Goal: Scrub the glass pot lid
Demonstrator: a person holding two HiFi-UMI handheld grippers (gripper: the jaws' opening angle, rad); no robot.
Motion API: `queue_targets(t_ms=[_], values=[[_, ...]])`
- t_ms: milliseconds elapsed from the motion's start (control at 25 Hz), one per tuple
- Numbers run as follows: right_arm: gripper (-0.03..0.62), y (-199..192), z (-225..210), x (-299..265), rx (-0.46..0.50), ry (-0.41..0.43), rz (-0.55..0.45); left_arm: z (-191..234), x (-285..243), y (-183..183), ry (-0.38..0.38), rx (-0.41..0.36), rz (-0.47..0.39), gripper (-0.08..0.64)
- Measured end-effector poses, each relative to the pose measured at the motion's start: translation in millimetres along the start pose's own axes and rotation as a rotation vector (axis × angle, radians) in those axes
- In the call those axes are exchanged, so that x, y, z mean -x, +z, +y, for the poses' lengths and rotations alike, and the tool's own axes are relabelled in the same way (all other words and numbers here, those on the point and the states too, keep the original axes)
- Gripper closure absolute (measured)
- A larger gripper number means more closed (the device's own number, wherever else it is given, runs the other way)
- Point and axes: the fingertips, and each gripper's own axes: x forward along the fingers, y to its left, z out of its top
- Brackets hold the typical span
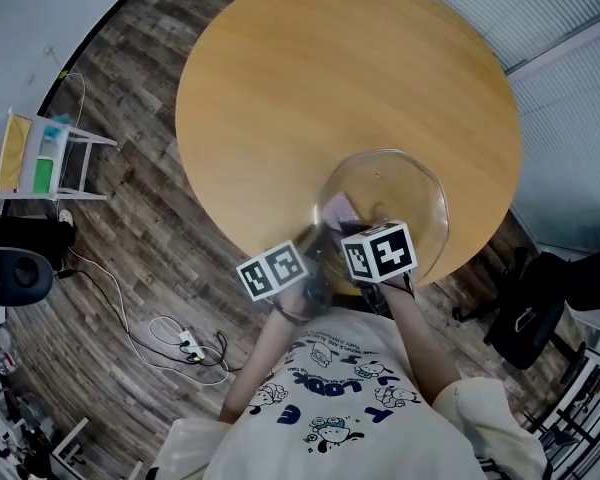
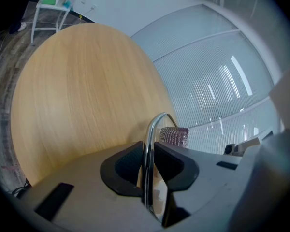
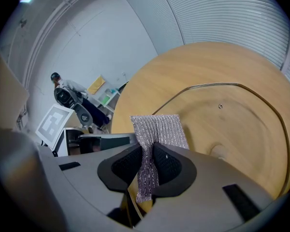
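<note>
The left gripper (image 2: 146, 166) is clamped on the lid's (image 1: 385, 193) metal rim, at about 8 o'clock of the lid in the head view; the right gripper (image 3: 147, 166) is pinched shut on a mesh cloth (image 3: 157, 129), which fans out past the jaws toward the glass. The lid is held up and tilted over the table's (image 1: 310, 68) edge at about 5 o'clock; whether the cloth already presses on the glass I cannot tell.

The main risk is likely the single narrow grip on the rim; hard scrubbing far from that point, say toward 2 o'clock of the lid, would lever the glass, and it could twist or slip out of the pads. Part of the lid hangs near the table's rim, so a slip there may send it to the floor, and glass would probably break.

The cloth is held only by a thin fold; a dragging stroke could pull it free, leaving bare jaws to scrape the glass. Pressing too steeply might also knock the rim against the tabletop.
</note>
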Motion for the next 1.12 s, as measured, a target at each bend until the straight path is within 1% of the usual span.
queue_targets(t_ms=[240,480,800,1120], values=[[0.517,6.6,-1.4,-1.5,-0.003,-0.010,-0.018,-0.8,1.4,1.8,0.000,-0.002,0.002,0.486],[0.517,10.4,-6.5,-4.5,0.018,-0.029,-0.020,-0.9,1.2,2.8,0.003,-0.001,-0.002,0.486],[0.517,18.4,-18.6,-7.2,0.071,-0.089,-0.034,-0.8,0.4,2.6,0.003,-0.001,-0.001,0.486],[0.517,25.9,-28.4,-6.6,0.087,-0.124,-0.055,-1.3,1.7,2.4,0.000,-0.002,-0.001,0.486]])
